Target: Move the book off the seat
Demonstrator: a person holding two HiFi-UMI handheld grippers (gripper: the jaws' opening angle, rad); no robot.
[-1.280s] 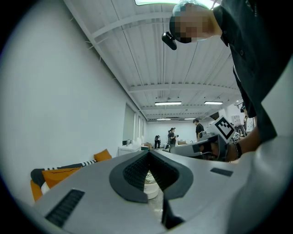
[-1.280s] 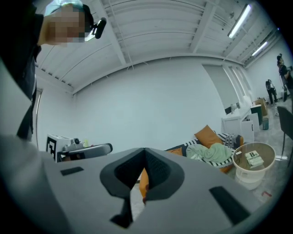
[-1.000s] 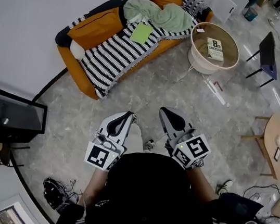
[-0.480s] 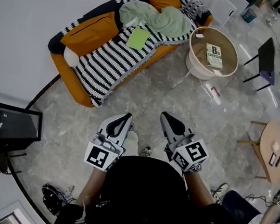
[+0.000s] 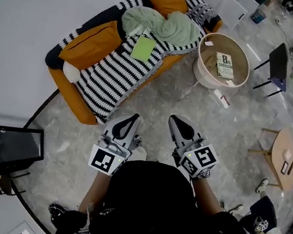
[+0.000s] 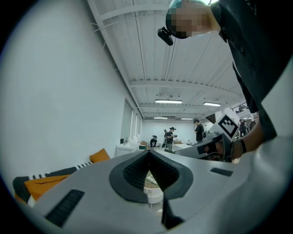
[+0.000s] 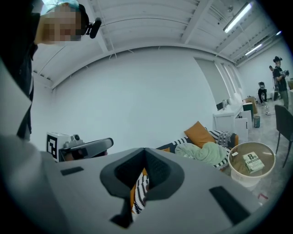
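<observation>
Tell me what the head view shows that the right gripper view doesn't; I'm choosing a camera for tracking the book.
Only the head view: the green book lying flat on the striped seat, and a dark monitor by the wall. Only the right gripper view: the ceiling lights. Both: the sofa, the green blanket heaped on it, and the round table with a second book on it.

An orange sofa [image 5: 63, 85] stands beside the white wall [image 5: 31, 7] on a grey marbled floor [image 5: 155, 96]. A black chair [image 5: 279, 60] and a round wooden table [image 5: 281, 145] stand apart.
</observation>
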